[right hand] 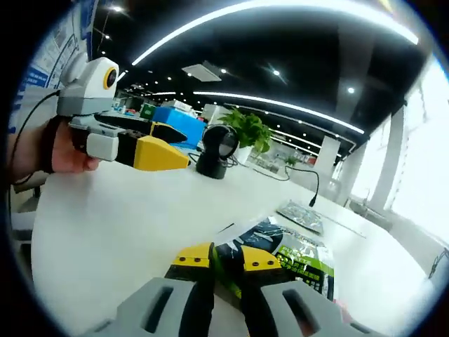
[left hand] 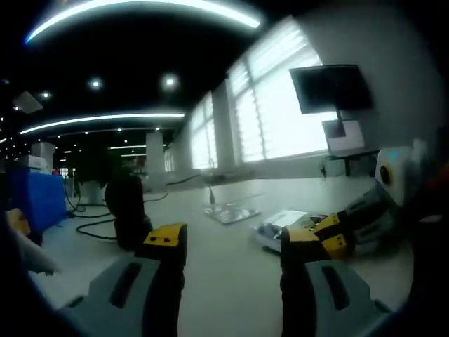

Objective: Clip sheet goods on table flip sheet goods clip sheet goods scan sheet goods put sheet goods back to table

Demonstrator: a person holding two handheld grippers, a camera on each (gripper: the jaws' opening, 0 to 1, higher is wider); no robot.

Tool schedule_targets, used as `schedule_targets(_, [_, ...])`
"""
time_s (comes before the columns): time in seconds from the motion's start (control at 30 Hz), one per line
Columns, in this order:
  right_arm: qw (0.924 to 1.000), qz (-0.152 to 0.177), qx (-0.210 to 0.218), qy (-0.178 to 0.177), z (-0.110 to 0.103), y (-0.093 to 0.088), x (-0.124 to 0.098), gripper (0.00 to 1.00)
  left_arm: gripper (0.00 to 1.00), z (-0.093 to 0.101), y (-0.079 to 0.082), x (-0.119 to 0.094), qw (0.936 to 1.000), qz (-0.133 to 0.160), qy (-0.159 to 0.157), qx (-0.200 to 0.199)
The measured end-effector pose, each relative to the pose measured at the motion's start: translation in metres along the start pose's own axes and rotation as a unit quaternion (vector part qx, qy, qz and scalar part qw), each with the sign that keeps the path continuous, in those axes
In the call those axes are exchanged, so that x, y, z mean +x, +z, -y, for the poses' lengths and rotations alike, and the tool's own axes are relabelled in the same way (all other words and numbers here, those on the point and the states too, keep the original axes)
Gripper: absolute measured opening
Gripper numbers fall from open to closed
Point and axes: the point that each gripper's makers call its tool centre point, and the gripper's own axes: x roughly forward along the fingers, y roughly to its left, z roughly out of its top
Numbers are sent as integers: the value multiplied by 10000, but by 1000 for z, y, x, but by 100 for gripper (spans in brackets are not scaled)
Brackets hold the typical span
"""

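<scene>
1. Yellow-tipped fingers [right hand: 198,261] of the right gripper [right hand: 226,265] are pinched narrowly on the near edge of a dark and green printed packet [right hand: 298,254], which lies flat on the white table [right hand: 112,225].
2. Left gripper [left hand: 233,242] has its jaws spread wide with nothing between them, hovering above the table [left hand: 231,281].
3. From the left gripper view, the right gripper [left hand: 337,232] comes in from the right, its yellow tips down on the packet [left hand: 280,223].
4. From the right gripper view, the left gripper [right hand: 151,151] hangs above the table at upper left, held by a hand [right hand: 49,151].
5. Black scanner on a stand [right hand: 217,151] sits farther back on the table, near a green potted plant [right hand: 247,128].
6. Second flat packet [right hand: 300,214] lies beyond the gripped one, apart from it.
7. Dark monitor [left hand: 331,87] stands by bright windows [left hand: 280,105] at the far side.
8. Black cable [left hand: 91,225] trails across the table beside the scanner [left hand: 128,210].
</scene>
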Motion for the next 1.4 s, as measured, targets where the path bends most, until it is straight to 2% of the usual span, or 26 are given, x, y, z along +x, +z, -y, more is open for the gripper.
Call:
schedule_targets(0.27, [9999, -54, 124, 68, 0, -2, 0, 0, 46, -2, 0, 1, 10000, 16, 4, -31])
schedule_targets(0.6, [9976, -108, 659, 190, 6, 2, -1, 0, 46, 0, -1, 1, 10000, 8, -61, 5])
schedule_targets(0.7, [9987, -56, 480, 154, 9, 6, -3, 0, 46, -1, -1, 1, 10000, 7, -60, 24])
schedule_targets(0.83, [9949, 4, 976, 257, 15, 9, -5, 0, 46, -2, -1, 1, 10000, 13, -38, 13])
schedule_targets(0.97, [9977, 229, 620, 132, 25, 18, -10, 0, 46, -2, -1, 2, 10000, -4, -46, 31])
schedule_targets(1.03, [9973, 238, 681, 145, 26, 21, -13, 0, 46, -2, -2, 2, 10000, -12, -58, 40])
schedule_targets(1.1, [9953, 216, 942, 108, 30, 23, -16, 0, 46, -1, -2, 2, 10000, -17, -64, 47])
schedule_targets(1.27, [9916, 382, 1235, 61, 40, 33, -23, 0, 46, -2, -2, 2, 10000, -14, -59, 52])
schedule_targets(1.4, [9846, 597, 1642, -68, 53, 43, -29, 0, 46, -2, -3, 2, 10000, -19, -59, 61])
